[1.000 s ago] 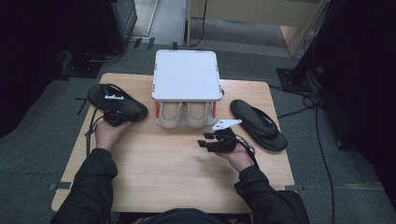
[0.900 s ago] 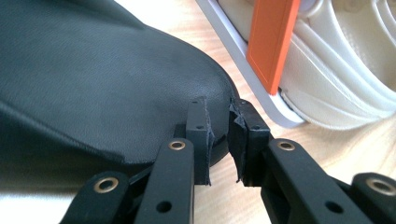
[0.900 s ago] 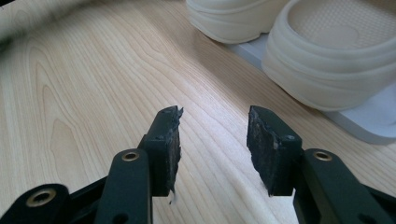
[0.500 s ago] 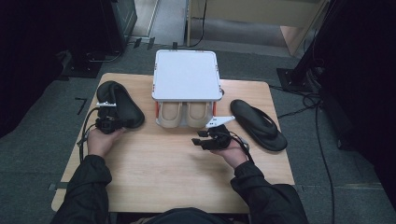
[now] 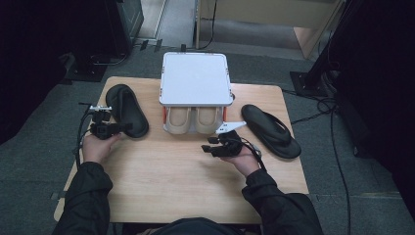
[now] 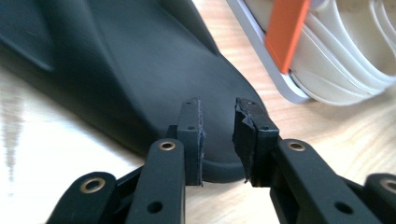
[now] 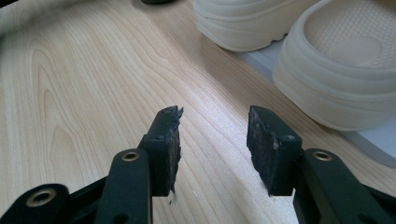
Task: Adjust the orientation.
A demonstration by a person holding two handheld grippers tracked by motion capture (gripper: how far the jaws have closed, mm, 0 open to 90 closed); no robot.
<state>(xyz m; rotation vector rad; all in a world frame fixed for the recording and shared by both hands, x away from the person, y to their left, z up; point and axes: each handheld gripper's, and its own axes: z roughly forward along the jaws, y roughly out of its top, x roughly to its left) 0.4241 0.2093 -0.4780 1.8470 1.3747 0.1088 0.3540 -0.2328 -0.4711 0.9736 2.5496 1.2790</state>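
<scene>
Left hand-held gripper (image 5: 128, 128) level at black slipper (image 5: 126, 109)

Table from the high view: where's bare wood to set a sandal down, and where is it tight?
The table is bare along its near half, between the two forearms. It is crowded along the far edge: left sandal beside the left claw, shoe rack with cream shoes in the middle, right sandal beyond the right claw.

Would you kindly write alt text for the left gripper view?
The left gripper has just been opening its fingers around the edge of a black sandal lying on the wooden table. A cream shoe sits at upper right.
</scene>
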